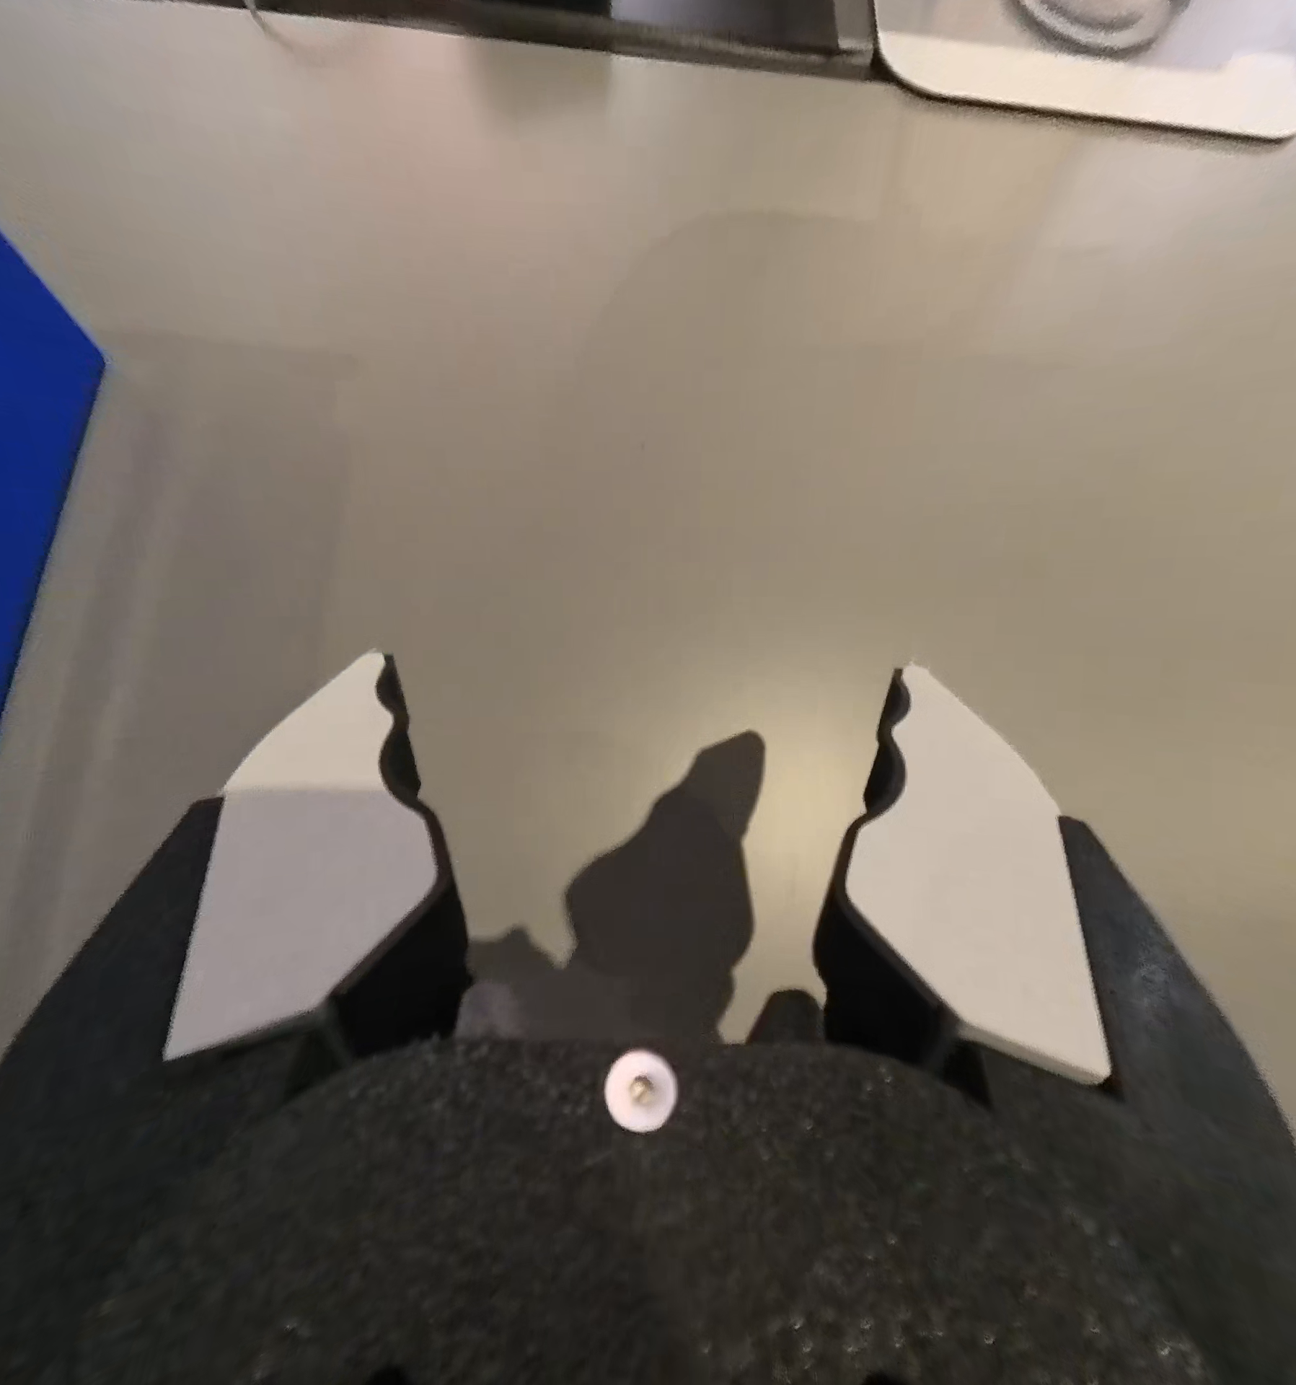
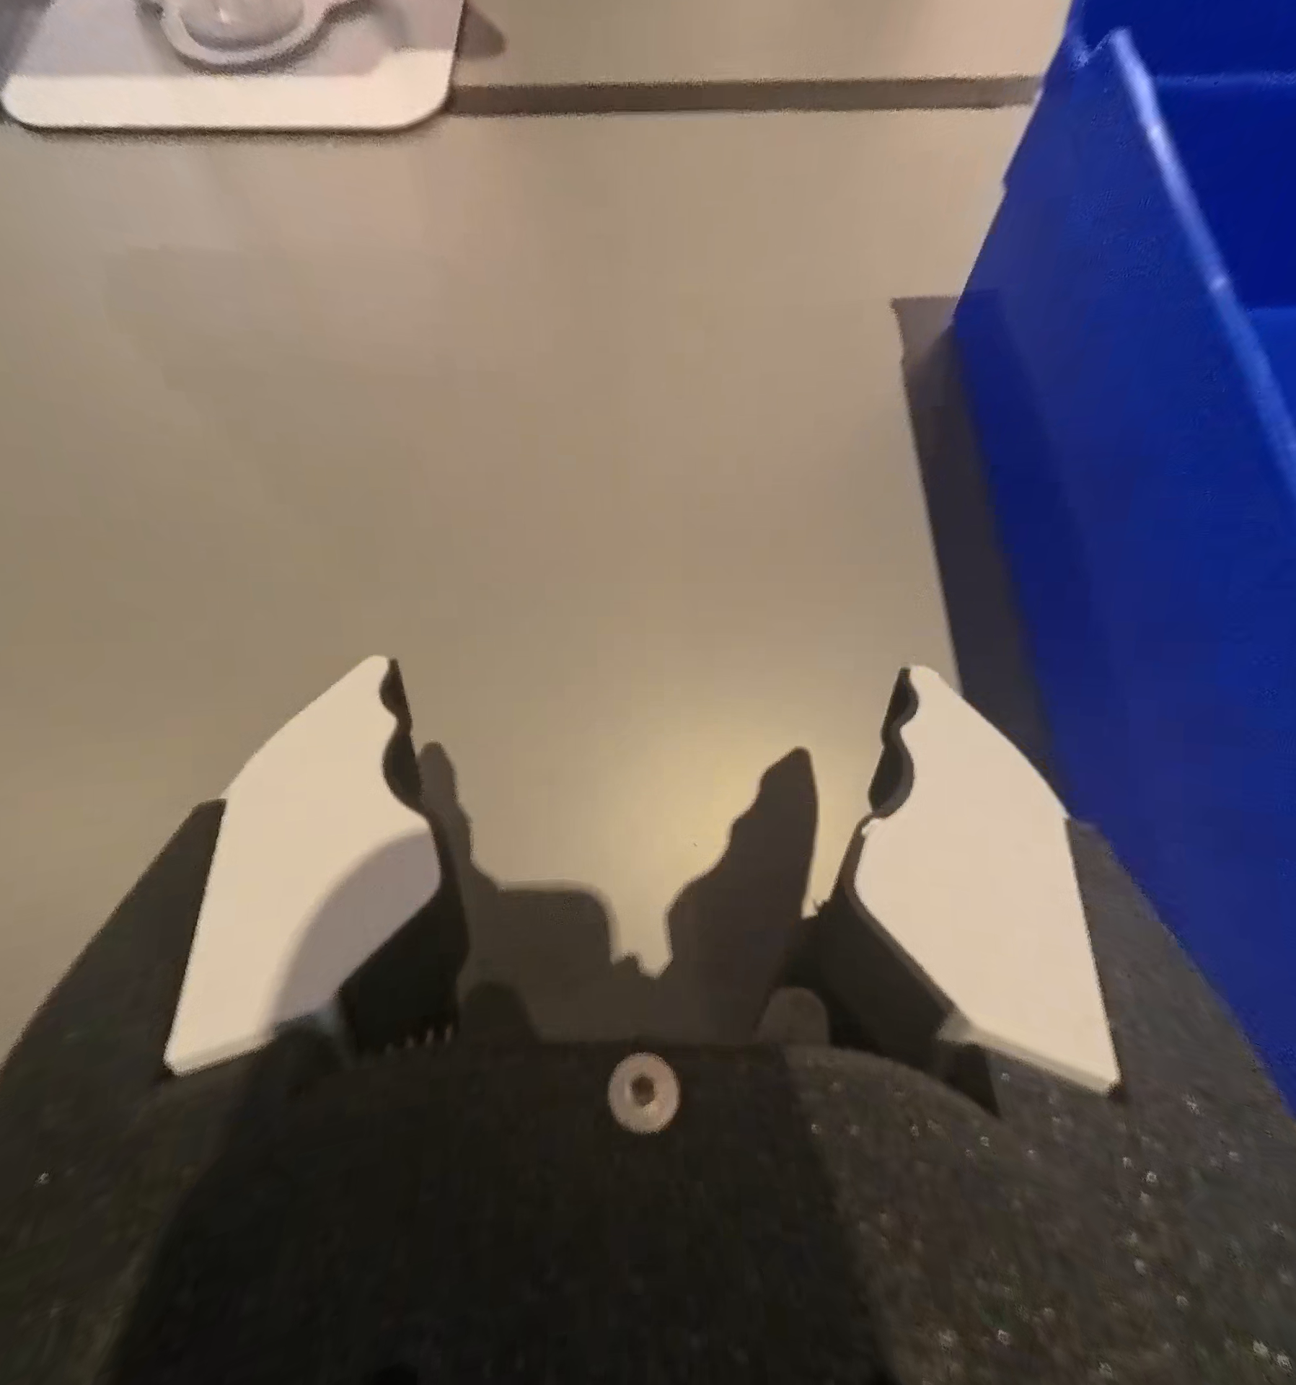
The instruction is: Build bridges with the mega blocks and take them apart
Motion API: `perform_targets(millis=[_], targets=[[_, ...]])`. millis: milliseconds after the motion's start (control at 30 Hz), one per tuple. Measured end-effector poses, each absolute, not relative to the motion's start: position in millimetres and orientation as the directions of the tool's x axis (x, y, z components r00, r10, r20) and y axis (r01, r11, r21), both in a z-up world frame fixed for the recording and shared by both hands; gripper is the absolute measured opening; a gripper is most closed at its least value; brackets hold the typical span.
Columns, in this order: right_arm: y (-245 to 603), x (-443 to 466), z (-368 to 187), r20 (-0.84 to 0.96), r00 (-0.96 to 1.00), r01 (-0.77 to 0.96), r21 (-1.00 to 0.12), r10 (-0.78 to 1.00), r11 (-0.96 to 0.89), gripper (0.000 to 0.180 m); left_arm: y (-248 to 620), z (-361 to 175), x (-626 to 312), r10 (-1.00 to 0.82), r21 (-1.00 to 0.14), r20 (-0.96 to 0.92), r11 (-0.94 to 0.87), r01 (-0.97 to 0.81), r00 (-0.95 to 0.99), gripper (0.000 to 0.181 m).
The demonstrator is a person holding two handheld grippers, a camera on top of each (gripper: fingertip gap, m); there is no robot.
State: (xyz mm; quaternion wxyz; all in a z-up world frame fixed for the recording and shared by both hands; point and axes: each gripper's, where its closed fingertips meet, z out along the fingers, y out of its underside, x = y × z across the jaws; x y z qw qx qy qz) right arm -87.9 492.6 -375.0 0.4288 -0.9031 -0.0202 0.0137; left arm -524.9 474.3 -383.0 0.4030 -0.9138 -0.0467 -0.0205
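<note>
Over bare grey counter (image 1: 630,450): left hand-held gripper (image 1: 645,674) jaws spread wide, nothing between them. Right hand-held gripper (image 2: 648,678) likewise spread and empty, just beside blue bin (image 2: 1124,599) on its right. Blocks not visible in either view. White pad (image 2: 225,94) at far counter edge. Blue edge (image 1: 8,450) at left view's margin.

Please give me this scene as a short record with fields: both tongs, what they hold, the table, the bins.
left tongs: open, empty, above bare table
right tongs: open, empty
table: grey, no blocks visible
blue bin: to the right of the right tongs, contents not visible
blue object: at left edge, partly seen
white tray: at far edge
</note>
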Motion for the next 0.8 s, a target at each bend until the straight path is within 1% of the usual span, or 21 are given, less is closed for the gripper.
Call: perform_targets(millis=[233, 433, 733, 800], targets=[[503.0, -86.0, -411.1, 0.034, 0.999, 0.048, -0.723, 0.035, -0.689, 0.118, 485.7, -412.4, -526.4, 0.068, -0.703, 0.054, -0.706, 0.086, 0.996, 0.118], [506.7, -85.0, -429.0, 0.081, 0.996, 0.083, -0.692, 0.038, -0.718, 0.118, 487.7, -432.3, -534.7, 0.081, -0.671, 0.023, -0.738, 0.076, 0.996, 0.118], [509.5, -90.1, -435.9, 0.046, 0.998, 0.060, -0.675, 0.040, -0.735, 0.118, 488.1, -435.9, -533.6, 0.062, -0.659, 0.017, -0.750, 0.058, 0.998, 0.121], [508.8, -87.9, -438.6, 0.017, 1.000, 0.027, -0.664, 0.021, -0.747, 0.123, 488.1, -436.2, -533.8, 0.062, -0.658, 0.014, -0.751, 0.056, 0.998, 0.122]])
